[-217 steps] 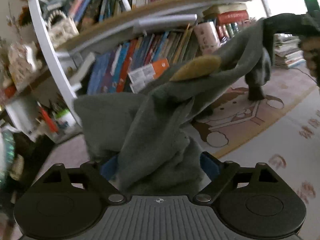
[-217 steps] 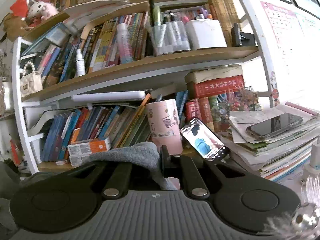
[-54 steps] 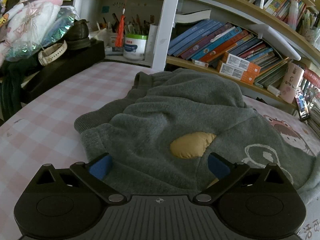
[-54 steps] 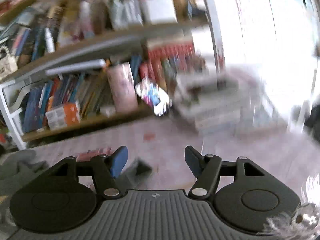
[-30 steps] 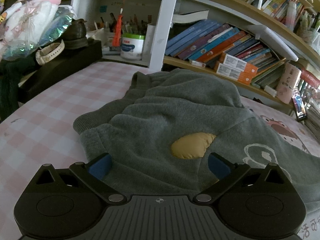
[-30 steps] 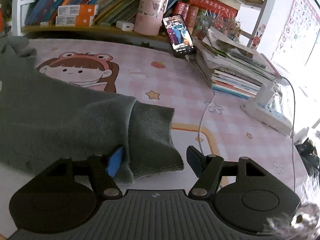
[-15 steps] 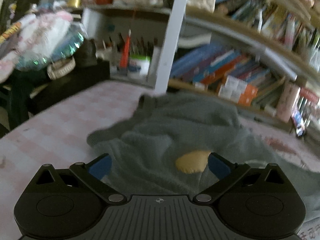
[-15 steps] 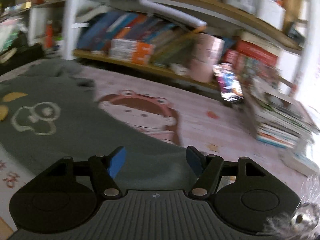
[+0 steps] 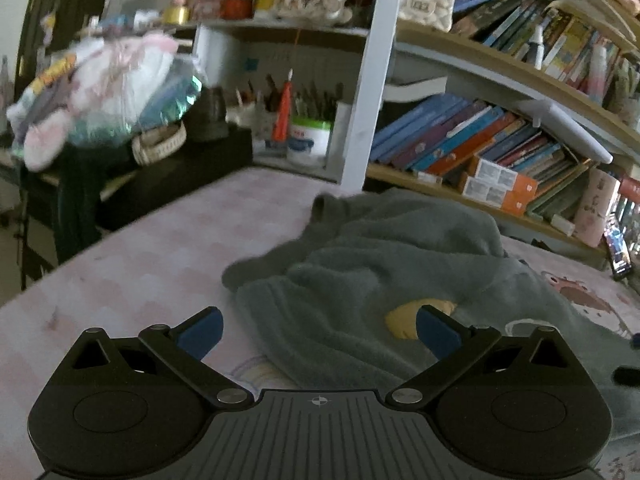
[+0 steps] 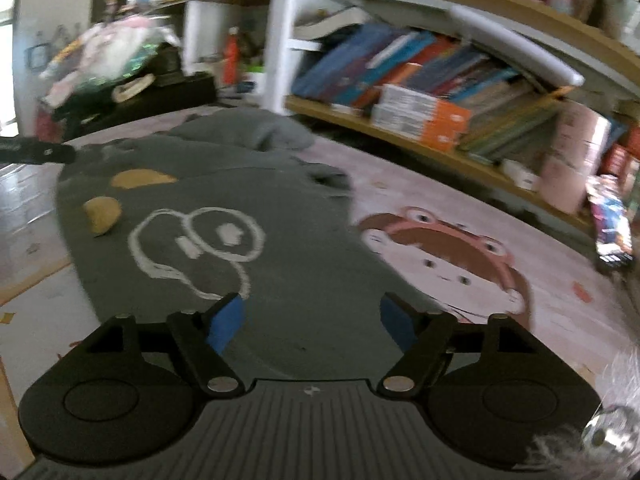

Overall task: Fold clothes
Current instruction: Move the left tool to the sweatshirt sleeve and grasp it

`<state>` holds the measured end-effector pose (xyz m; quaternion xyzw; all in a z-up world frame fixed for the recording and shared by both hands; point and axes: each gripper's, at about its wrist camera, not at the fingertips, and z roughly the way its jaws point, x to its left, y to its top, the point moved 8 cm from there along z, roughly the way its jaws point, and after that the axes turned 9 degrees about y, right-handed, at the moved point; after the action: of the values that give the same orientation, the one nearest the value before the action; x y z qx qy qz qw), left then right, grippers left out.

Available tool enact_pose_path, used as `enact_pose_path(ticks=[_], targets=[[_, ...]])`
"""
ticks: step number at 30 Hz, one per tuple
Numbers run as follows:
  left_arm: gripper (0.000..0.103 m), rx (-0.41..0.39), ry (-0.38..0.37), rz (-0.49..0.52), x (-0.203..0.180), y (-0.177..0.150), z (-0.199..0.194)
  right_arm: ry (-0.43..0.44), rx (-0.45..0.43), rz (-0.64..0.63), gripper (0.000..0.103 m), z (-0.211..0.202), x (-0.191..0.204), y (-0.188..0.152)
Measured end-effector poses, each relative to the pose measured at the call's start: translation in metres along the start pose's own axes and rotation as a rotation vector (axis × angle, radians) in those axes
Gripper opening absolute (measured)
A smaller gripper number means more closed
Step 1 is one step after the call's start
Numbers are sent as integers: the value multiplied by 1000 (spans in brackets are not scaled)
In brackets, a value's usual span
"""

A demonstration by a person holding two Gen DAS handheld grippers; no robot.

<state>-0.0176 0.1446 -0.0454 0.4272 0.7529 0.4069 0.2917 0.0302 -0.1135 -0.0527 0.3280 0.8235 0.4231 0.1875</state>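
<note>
The left gripper [image 9: 318, 330] has its jaws spread wide with nothing between them; it hangs over the near edge of a grey sweater [image 9: 400, 276], its blue pads [image 9: 200, 330] clear of the cloth. The right gripper [image 10: 310, 320] is likewise released and empty, jaws apart above the sweater's flat lower body [image 10: 280, 280]. The sweater lies on a pink mat [image 9: 160, 256] on the table, front up, so that the white outline drawing [image 10: 192, 240] and two tan patches [image 10: 102, 212] show. From the right view the body looks smoothed and spread. Toward the bookshelf [image 9: 480, 152], the upper part is bunched: a rumpled mound of cloth [image 9: 420, 220] sits at the far end, and in the left view a sleeve or cuff [image 9: 244, 276] curls out along the near left side, with a rolled thick edge beside it. Which piece is sleeve and which is hood or collar I cannot tell through the blur. I judge the folding is not finished: the garment is spread out at close to its full length, no neat stacked rectangle is seen, and the loose parts at the top are not tucked in. What is left, by this look, is to flatten the bunched end, bring the sleeves over the body, and fold the length. A cartoon face [image 10: 440, 248] on the mat lies bare just beside the sweater's right edge.
</note>
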Motion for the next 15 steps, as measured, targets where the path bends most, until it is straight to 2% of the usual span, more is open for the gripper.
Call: enact_pose_path(ticks=[8,15], targets=[[103,6,89,45,1,-3,-3,114,11,-57,78,27,8,1],[103,-3,186,4,9,4,-4,184,4,-60,82,25,0,-2]])
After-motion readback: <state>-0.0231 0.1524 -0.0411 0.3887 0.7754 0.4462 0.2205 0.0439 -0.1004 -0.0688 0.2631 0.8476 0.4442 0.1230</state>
